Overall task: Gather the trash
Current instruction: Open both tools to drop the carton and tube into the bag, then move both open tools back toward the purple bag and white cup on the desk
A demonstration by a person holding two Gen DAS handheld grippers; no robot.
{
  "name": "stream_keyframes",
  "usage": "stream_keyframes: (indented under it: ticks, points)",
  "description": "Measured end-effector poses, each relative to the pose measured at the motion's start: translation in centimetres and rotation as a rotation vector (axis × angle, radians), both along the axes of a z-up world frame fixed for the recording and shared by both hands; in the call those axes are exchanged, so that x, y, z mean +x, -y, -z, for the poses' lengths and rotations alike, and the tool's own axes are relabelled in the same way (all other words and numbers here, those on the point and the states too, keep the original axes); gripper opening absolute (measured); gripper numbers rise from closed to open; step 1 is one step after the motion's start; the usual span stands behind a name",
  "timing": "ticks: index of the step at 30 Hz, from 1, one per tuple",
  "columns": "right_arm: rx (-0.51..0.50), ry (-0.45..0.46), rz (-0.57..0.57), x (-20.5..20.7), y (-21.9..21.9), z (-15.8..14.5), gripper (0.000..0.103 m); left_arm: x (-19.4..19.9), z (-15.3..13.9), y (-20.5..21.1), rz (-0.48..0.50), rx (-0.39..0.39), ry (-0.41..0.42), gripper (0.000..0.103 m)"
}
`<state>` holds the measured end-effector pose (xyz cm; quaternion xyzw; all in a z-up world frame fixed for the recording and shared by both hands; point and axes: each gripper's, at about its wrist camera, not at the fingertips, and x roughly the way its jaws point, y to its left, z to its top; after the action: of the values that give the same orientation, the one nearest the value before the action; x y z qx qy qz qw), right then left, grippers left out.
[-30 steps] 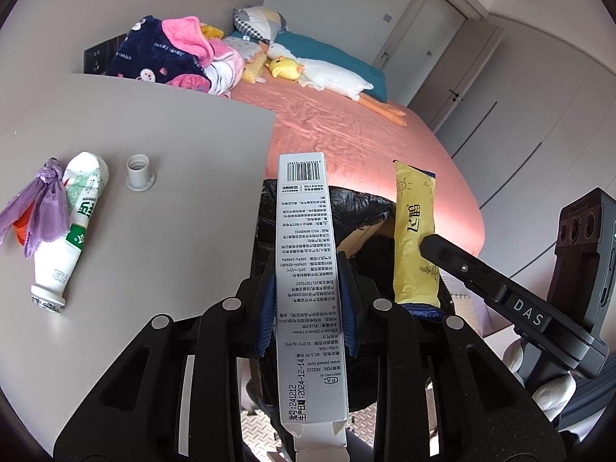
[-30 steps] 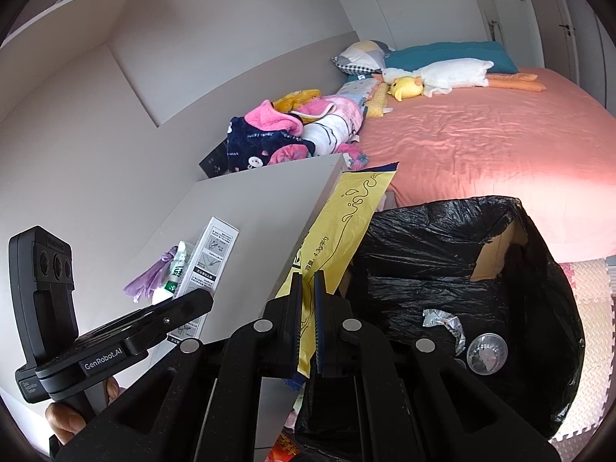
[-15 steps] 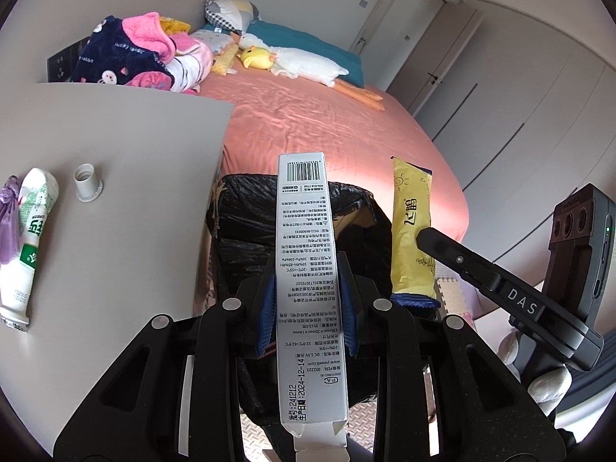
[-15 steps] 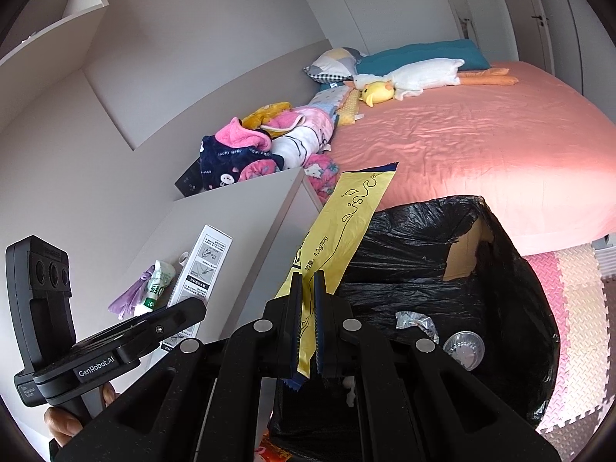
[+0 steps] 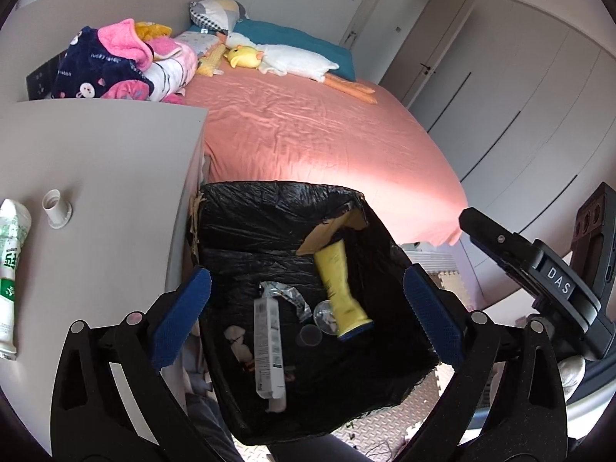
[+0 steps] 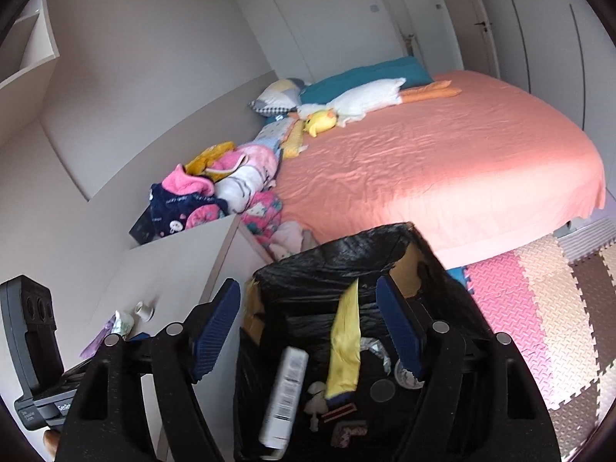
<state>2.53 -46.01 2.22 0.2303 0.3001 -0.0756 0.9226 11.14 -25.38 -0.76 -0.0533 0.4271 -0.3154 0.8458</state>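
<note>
In the left wrist view the left gripper point(image 5: 306, 310) fills the lower half of the frame, its blue pads point(image 5: 181, 317) spread wide, having just been opening, with nothing between them; directly beyond them, at lower centre, gapes the black-lined bin point(image 5: 269, 196). Inside lie the white carton point(image 5: 266, 350), long axis running up and down the frame, and the yellow wrapper point(image 5: 338, 288), leaning from the cardboard flap at the bin's far wall down toward lower right, together with crumpled foil point(image 5: 287, 296) and a clear cup point(image 5: 325, 313). What is left to collect sits at the left edge of this frame on the grey tabletop point(image 5: 96, 146): a green-and-white tube point(image 5: 9, 269), its length running up and down the frame, and a small white cap point(image 5: 56, 210) just right of it, upright. Both lie well to the left of these tongs, so I judge the left hand the nearer one for the next pick. In the right wrist view the right gripper point(image 6: 308, 325) is at lower centre, its jaws likewise apart and just opened, empty, over the same bin point(image 6: 346, 246); the carton point(image 6: 287, 392) and wrapper point(image 6: 346, 350) show below and between the pads, blurred. The tube point(image 6: 123, 321) and cap point(image 6: 144, 310) are small at lower left, beyond the left pad.
</note>
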Motion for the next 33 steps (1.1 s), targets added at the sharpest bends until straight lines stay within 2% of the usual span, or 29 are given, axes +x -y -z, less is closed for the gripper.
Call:
stream_keyframes:
  ticks: [10, 33]
  points:
    - [0.022, -0.011, -0.012, 0.5, 0.1, 0.8, 0.074, 0.3, 0.8, -1.4, -0.033, -0.01, -0.027, 0.096]
    - [-0.005, -0.018, -0.143, 2.8, -6.3, 1.3, 0.074, 0.0, 0.2, -6.8, -0.126, 0.004, 0.03, 0.096]
